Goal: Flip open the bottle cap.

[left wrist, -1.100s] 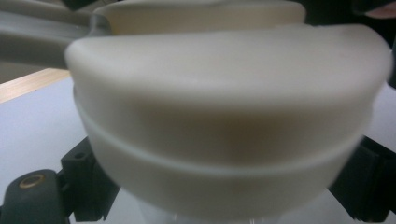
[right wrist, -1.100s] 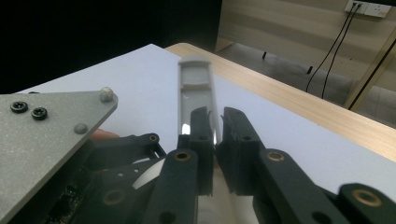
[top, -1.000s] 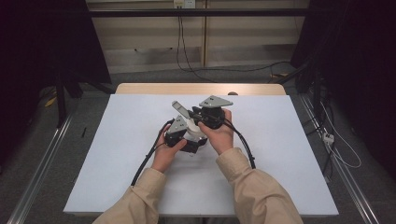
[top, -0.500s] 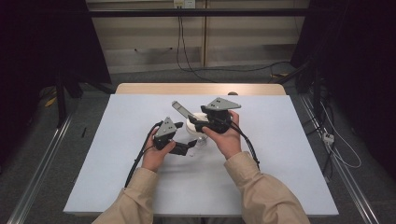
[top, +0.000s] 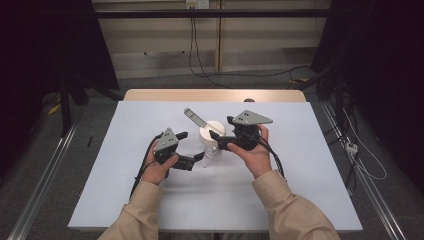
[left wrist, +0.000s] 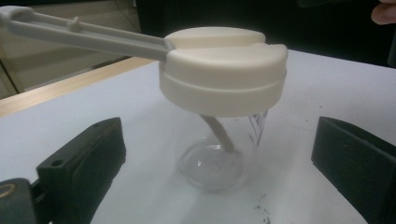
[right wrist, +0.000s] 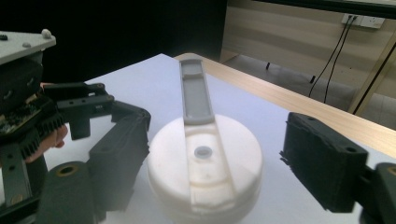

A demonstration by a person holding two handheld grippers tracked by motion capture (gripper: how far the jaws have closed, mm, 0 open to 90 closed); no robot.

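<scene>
Clear glass jar with cream round lid, grey handle raised: I bracket it, left gripper and right gripper both spread, unloaded. Risk: top-heavy, a lopsided squeeze tips it.

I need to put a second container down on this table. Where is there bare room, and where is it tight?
The table is bare along its left edge beyond the left gripper, along its right edge beyond the right gripper, and at the far strip behind the lidded glass jar. It is crowded at the centre, where both grippers flank the jar.
</scene>
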